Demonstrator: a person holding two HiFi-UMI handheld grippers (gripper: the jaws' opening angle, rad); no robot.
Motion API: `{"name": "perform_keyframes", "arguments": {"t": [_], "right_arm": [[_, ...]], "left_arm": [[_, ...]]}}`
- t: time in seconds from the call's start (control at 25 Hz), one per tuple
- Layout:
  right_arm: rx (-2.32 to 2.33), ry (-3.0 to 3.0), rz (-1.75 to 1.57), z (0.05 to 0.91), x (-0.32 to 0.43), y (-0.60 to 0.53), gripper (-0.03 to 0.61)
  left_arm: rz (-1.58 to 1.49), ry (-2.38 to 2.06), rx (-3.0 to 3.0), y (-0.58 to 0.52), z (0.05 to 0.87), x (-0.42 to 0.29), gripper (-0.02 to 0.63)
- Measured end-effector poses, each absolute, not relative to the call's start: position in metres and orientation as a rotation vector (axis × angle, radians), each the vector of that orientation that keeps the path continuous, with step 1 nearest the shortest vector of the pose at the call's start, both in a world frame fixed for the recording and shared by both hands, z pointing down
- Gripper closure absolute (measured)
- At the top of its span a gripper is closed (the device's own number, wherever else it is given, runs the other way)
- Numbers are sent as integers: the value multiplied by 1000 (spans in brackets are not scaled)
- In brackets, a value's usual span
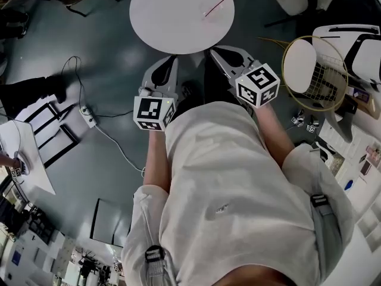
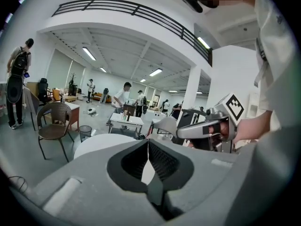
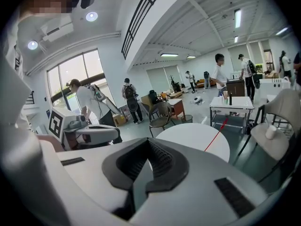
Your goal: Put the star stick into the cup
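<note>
Both grippers are held low near the person's chest, short of the round white table [image 1: 172,11]. Left gripper [image 1: 172,59] has its jaws closed, nothing between them. Right gripper [image 1: 214,52] is the same. Marker cubes carry black-and-white squares only. The red star stick [image 1: 219,3] lies at the table's far right edge, well apart from both grippers.

Bright, even white light came from ceiling strips [image 2: 89,53] high above the left gripper [image 2: 148,141] and from a tall window [image 3: 63,74] left of the right gripper [image 3: 148,140]. Both gripper views bowed hard toward black corners. Ahead of the claws the round table [image 1: 172,11] glared white, and the head view ran dimmer.
</note>
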State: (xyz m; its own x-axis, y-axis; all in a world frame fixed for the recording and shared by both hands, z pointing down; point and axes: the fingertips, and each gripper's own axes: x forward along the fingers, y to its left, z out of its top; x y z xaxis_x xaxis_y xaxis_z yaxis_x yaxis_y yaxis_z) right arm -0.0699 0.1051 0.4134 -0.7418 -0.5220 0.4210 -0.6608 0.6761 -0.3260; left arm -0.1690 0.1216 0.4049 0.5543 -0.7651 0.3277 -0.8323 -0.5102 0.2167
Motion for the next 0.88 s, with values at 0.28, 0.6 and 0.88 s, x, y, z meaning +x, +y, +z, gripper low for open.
{"name": "perform_keyframes", "arguments": {"t": [0.28, 0.6, 0.88], "right_arm": [[1107, -2586, 659, 395, -48, 154, 569], [1106, -2688, 602, 362, -43, 172, 569], [1095, -2759, 494, 327, -44, 162, 571]], "left_arm": [[286, -1191, 2541, 154, 398, -159, 603], [244, -1216, 2643, 161, 369, -154, 603], [246, -1224, 2648, 152, 359, -148, 603]]}}
